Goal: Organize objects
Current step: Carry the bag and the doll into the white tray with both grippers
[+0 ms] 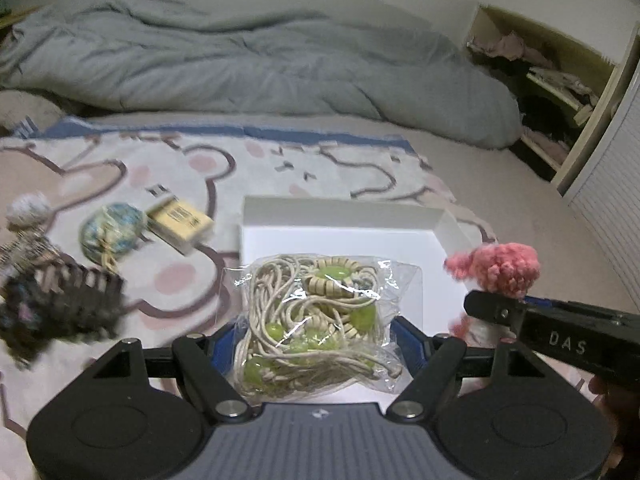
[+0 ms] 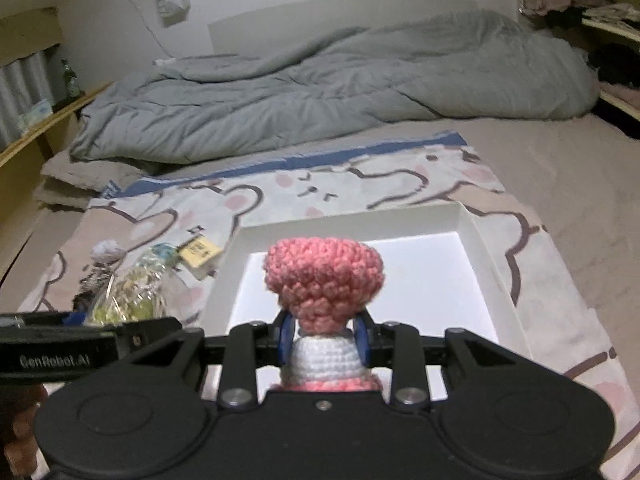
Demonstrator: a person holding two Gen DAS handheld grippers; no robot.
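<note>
My left gripper [image 1: 316,340] is shut on a clear bag of cream cord and green beads [image 1: 316,316], held over the near edge of a shallow white box [image 1: 340,216] on the bed. My right gripper [image 2: 322,338] is shut on a pink and white crochet toy [image 2: 322,276], held above the same white box [image 2: 476,236]. The toy [image 1: 500,270] and the right gripper also show at the right of the left wrist view. The bag [image 2: 132,296] and the left gripper show at the left of the right wrist view.
On the bear-print cloth [image 1: 172,168] left of the box lie a blue-green round pouch [image 1: 112,232], a yellow card box [image 1: 180,224], a white pompom item [image 1: 28,208] and a dark knitted piece [image 1: 60,304]. A grey duvet [image 1: 240,64] lies behind. Open shelves [image 1: 552,92] stand at the right.
</note>
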